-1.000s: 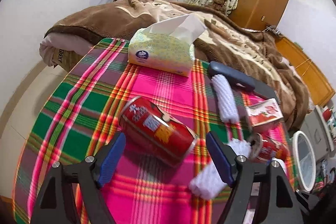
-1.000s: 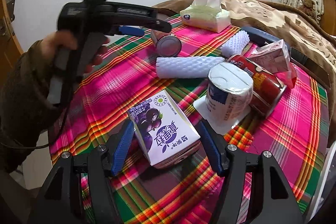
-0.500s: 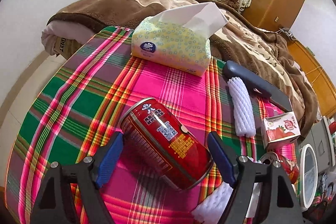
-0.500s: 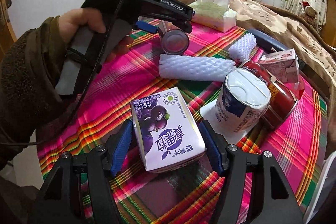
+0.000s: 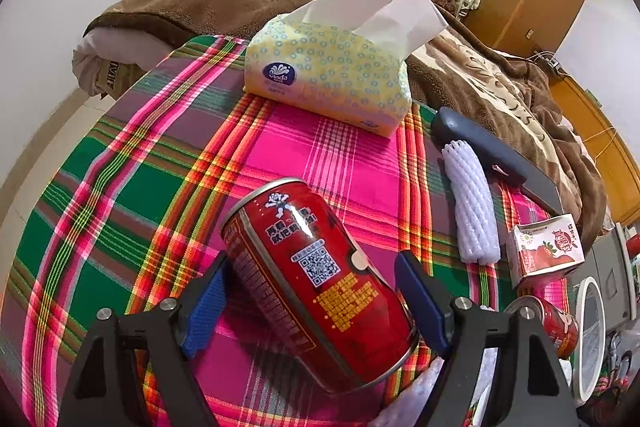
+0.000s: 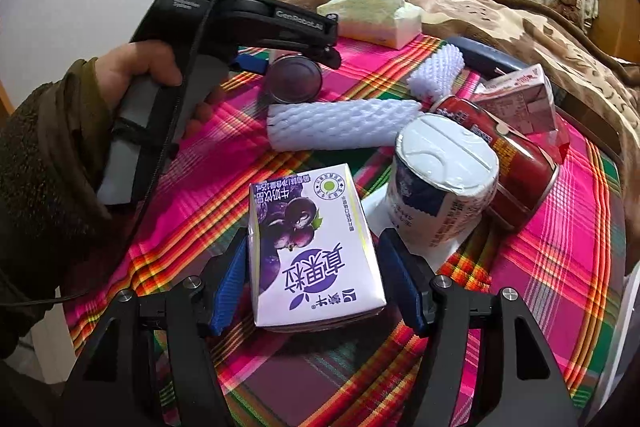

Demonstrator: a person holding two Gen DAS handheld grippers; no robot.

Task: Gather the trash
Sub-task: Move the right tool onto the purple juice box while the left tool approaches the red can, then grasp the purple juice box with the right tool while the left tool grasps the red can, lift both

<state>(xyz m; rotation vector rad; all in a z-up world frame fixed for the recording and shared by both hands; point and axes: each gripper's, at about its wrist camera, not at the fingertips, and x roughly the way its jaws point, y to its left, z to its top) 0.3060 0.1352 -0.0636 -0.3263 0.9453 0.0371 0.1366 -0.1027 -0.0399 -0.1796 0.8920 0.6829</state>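
A red drink can [image 5: 320,291] lies on its side on the plaid tablecloth [image 5: 132,195]. My left gripper [image 5: 311,263] is open and straddles it, a blue pad on each side; I cannot tell if the pads touch. From the right wrist view the left gripper [image 6: 296,67] shows in a person's hand [image 6: 148,67], with the can's end [image 6: 294,81] at its tips. A purple milk carton [image 6: 316,255] lies flat between the blue pads of my right gripper [image 6: 314,243], which is open with narrow gaps on both sides.
Close by lie two white foam nets [image 6: 340,125], a white yogurt cup [image 6: 440,179], a second red can [image 6: 516,163] and a strawberry carton [image 6: 524,99]. A tissue pack [image 5: 328,75] and a dark grey case [image 5: 480,147] sit further back. A brown-blanketed bed [image 5: 480,75] borders the table.
My left gripper has moved forward and down, so the red can now sits deep between its pads. My right gripper has edged closer over the purple carton.
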